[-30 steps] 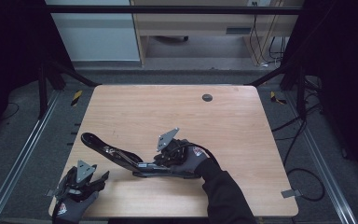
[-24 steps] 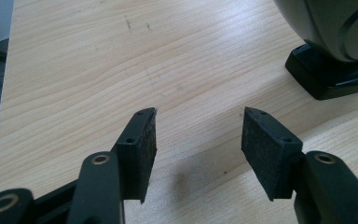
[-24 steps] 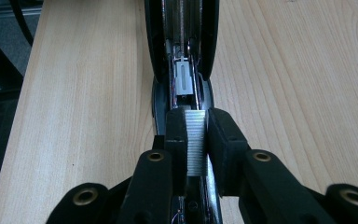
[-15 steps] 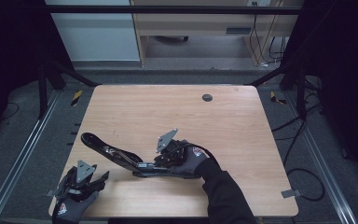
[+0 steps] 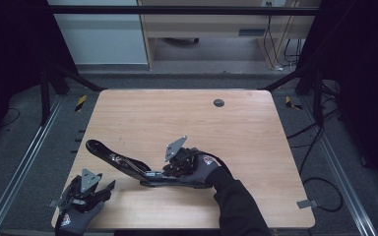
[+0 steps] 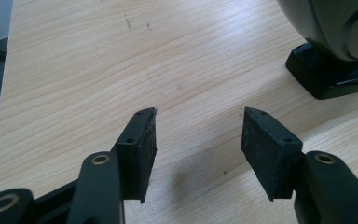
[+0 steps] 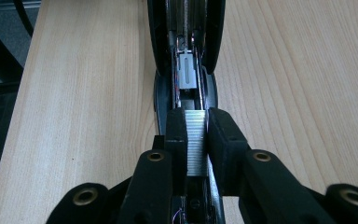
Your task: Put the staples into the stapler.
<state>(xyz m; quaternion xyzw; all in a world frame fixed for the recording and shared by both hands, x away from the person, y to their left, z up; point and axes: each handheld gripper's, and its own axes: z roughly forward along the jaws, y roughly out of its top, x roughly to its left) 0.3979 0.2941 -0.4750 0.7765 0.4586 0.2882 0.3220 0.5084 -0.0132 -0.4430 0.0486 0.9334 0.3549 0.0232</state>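
Evidently a strip of staples [image 7: 196, 140] is being loaded into the opened stapler [image 5: 128, 164] lying near the table's [image 5: 256, 128] near-left middle: the strip should be kept square over the magazine channel [image 7: 186, 56] and lowered flat. The right gripper [image 7: 196, 135], reaching leftward low over the stapler's near end, is being held clamped on the strip. The left gripper [image 6: 198, 140] is being rested at the near-left corner, jaws apart and empty.

The stapler [image 6: 340, 42] is cut off at the top right corner of the left gripper view, just a dark rounded end and its base. In the right gripper view the jaws cover the near end of the staple strip [image 7: 196, 140], and the stapler's top runs off frame.
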